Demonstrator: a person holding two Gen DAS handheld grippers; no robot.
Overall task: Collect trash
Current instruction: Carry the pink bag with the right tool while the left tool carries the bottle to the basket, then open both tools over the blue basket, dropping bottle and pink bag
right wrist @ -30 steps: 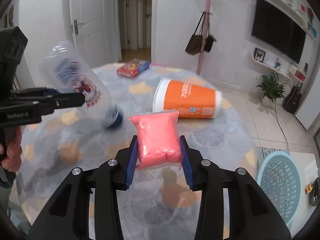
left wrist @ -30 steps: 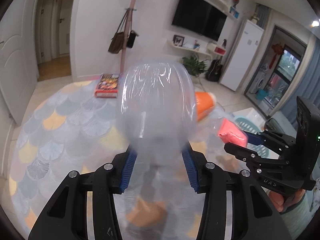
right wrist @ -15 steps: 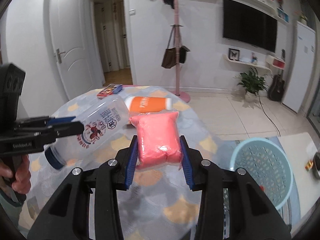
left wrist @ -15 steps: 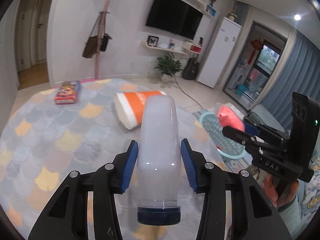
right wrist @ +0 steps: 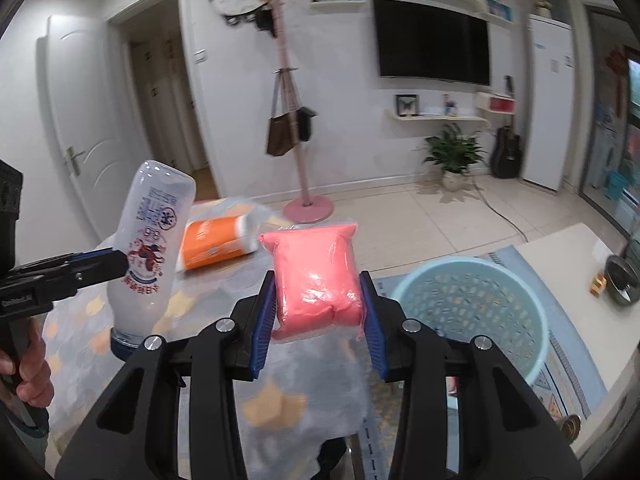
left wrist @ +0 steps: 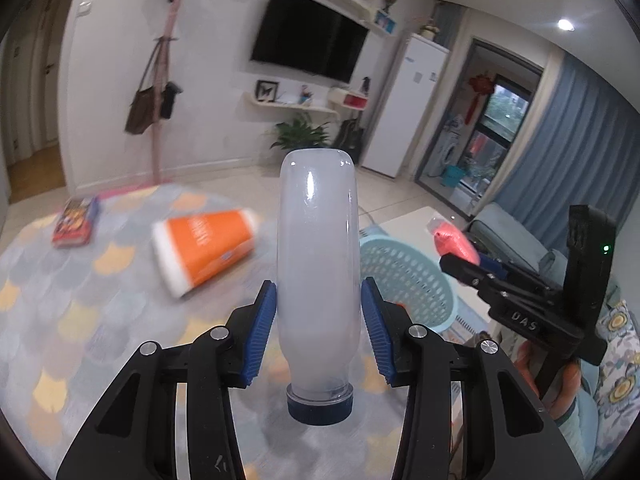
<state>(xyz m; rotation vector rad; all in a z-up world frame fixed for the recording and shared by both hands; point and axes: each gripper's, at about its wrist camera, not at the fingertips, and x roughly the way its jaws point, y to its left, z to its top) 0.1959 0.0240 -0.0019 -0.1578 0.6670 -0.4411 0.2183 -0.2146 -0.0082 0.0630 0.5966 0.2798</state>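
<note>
While both hands are carrying trash away from the tabletop, the step in hand seems to be the transport toward the light blue laundry-style basket that is standing on the floor beside it. The left gripper is holding a cloudy plastic bottle by its lower body, cap pointing back to the camera; the jaws are closing on it from both sides. The right gripper is pinching a pink sealed packet, its jaws narrowed firmly around the lower half.

An orange paper cup is lying on its side on the tabletop, and a small colourful box is lying farther back; both are not yet collected.

I am judging that the next move is asking each gripper to come over the basket mouth and then open, the packet probably first because it is nearer. The bottle is long, so it should be well above the rim before release.
</note>
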